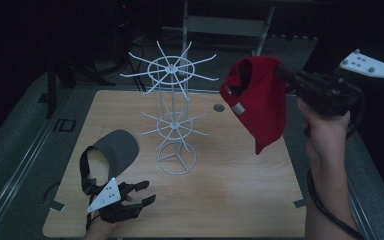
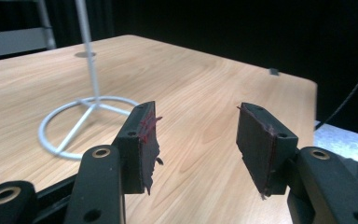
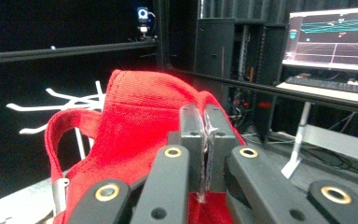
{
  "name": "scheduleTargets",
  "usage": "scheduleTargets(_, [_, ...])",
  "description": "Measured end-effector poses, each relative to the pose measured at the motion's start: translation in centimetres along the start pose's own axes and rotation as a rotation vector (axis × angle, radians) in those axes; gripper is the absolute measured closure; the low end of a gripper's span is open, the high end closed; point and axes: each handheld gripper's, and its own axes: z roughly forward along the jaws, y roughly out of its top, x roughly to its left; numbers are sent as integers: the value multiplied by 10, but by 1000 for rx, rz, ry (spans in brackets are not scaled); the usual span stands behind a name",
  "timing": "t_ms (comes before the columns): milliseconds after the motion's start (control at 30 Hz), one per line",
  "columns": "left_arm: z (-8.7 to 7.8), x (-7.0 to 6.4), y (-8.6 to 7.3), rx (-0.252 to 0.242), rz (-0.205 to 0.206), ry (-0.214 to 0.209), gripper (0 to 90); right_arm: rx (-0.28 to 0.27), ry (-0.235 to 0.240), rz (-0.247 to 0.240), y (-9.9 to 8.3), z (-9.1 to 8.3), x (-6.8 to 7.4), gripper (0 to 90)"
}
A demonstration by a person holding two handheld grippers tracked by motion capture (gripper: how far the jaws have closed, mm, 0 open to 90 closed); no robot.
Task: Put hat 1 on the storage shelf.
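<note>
Red cap (image 1: 260,100), clenched in right claw (image 1: 280,74): ease its back strap onto a top prong of white wire rack (image 1: 172,67). Left claw (image 1: 145,192) released, idle on desk (image 1: 230,190).

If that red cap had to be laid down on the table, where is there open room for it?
The widest bare wood lies right of the white wire rack, between its ring base and the table's right edge, under the red cap in the right hand-held gripper. The near strip is free too. The near-left corner is crowded by the grey cap and the open left hand-held gripper.
</note>
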Motion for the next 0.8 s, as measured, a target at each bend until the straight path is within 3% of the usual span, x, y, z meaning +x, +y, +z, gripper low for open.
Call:
scheduleTargets(100, [-3,3,-5,-1,-3,30,488,6,-18,-20,9,9,0,882])
scheduleTargets(400, [-9,7,-12,9,-19,64,489,31,-13,12,15,36,-4,881])
scheduleTargets(800, [-9,5,-15,1,-25,56,490,66,1,27,1,56,-1,882])
